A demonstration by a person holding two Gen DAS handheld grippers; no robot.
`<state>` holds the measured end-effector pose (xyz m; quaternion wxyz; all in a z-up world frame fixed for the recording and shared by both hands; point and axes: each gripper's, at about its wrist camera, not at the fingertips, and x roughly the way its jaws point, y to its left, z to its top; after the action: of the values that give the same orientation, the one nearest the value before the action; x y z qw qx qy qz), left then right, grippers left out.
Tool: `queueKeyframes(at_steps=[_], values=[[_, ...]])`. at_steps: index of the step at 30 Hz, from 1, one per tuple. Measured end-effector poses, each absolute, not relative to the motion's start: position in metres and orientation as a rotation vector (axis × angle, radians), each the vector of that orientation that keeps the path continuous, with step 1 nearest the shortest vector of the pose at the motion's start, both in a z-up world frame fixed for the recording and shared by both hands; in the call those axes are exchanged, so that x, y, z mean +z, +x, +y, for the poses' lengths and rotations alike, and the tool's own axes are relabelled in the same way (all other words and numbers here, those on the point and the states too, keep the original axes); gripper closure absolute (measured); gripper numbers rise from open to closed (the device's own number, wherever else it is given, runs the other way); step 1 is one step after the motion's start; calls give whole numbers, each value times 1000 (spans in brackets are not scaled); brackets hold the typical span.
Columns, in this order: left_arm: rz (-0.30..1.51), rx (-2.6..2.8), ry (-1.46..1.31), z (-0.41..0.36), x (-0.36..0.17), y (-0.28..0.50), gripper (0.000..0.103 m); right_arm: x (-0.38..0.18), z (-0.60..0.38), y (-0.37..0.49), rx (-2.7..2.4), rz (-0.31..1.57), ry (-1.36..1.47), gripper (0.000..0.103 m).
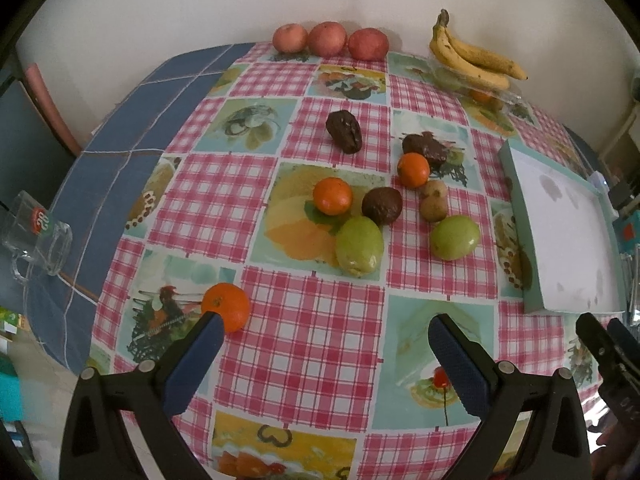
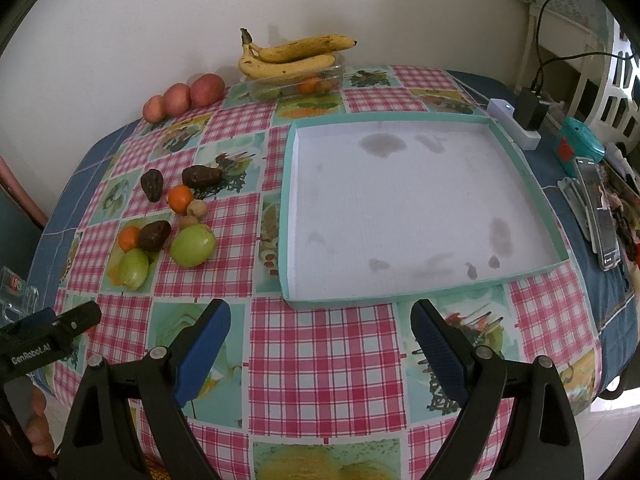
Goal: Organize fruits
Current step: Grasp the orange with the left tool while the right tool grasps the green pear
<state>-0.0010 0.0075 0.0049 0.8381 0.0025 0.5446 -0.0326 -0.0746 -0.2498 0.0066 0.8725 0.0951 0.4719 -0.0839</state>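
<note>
Both grippers, left gripper (image 1: 324,332) and right gripper (image 2: 320,320), hover with jaws wide above the worktop (image 2: 320,360); mixed fruits (image 1: 360,216) lie beside an empty tray (image 2: 400,200).

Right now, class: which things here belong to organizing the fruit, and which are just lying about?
For the job: oranges, green fruits, dark fruits, apples, bananas, tray.
Lying about: glass mug, charger, phone.

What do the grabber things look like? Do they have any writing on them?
Both grabbers look alike. The left gripper and the right gripper each have black plastic arms shaped like long triangles, joined with round silver bolts. The jaws are lined with dark blue bumpy pads. In the right wrist view, white letters on the side of the left gripper's black body read "GenRobot.AI". No cables show.
</note>
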Motion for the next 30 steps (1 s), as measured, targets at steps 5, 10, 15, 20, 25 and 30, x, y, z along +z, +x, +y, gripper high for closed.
queueKeyframes(at_steps=[5, 10, 15, 20, 25, 30], values=[[1120, -97, -55, 28, 11, 4, 0, 6, -249, -71, -166, 982, 195, 11], [1094, -85, -152, 65, 12, 11, 0, 11, -246, -62, -122, 934, 195, 11], [1095, -57, -228, 93, 6, 14, 0, 21, -229, -53, -35, 857, 178, 11], [1118, -58, -167, 93, -7, 16, 0, 22, -202, -32, 59, 857, 123, 11], [1194, -78, -161, 86, -31, 21, 0, 2, -171, -7, 111, 943, 11, 11], [1231, -89, -127, 77, -49, 24, 0, -32, -155, 14, 142, 1043, -91, 11]])
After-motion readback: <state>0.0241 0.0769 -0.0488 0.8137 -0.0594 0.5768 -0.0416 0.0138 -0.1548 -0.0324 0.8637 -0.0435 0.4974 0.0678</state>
